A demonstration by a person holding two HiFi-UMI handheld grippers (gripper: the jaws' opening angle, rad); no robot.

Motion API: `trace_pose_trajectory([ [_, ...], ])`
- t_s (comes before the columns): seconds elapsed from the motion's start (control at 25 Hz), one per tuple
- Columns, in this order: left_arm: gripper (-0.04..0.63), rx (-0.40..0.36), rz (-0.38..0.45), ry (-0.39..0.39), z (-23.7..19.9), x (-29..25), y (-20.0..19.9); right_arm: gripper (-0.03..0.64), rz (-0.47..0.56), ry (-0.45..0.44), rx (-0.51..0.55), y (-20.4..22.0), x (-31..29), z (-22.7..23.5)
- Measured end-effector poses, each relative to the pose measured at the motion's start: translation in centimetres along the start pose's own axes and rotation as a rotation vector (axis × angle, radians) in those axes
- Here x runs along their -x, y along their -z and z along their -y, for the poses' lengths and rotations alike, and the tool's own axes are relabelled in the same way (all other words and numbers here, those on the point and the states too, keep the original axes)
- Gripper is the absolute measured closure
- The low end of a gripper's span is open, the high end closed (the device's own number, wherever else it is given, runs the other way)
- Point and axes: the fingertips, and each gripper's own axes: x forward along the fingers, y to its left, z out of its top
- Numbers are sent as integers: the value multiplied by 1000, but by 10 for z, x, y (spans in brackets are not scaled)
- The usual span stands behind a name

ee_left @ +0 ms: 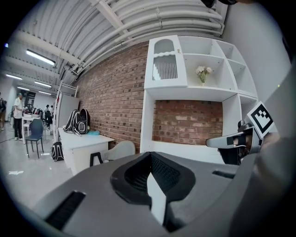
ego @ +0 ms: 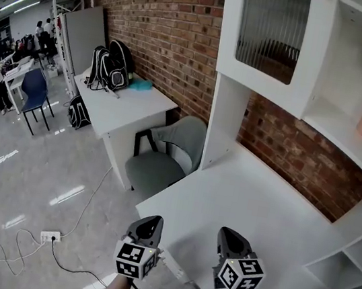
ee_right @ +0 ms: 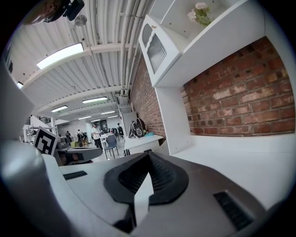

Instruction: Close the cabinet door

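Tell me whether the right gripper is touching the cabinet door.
Apart. The head view shows the right gripper low over the near edge of the desk, with the cabinet door high above it and bare desk between them.

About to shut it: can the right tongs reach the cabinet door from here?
Probably yes: nothing stands between the right tongs and the cabinet door high above the desk; it needs raising them well up.

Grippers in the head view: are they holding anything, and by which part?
Nothing is held. The left gripper and right gripper are both shut and empty, well short of the cabinet door.
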Motion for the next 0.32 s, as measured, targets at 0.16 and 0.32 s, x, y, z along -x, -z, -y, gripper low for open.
trace_pose_trajectory([
  [0.16,586,6,1,4,-1,-3,-3,617,9,4,11,-3,-1,0],
  [0.32,586,5,11,9,2,-7,-7,617,20,9,18,-7,-1,2],
])
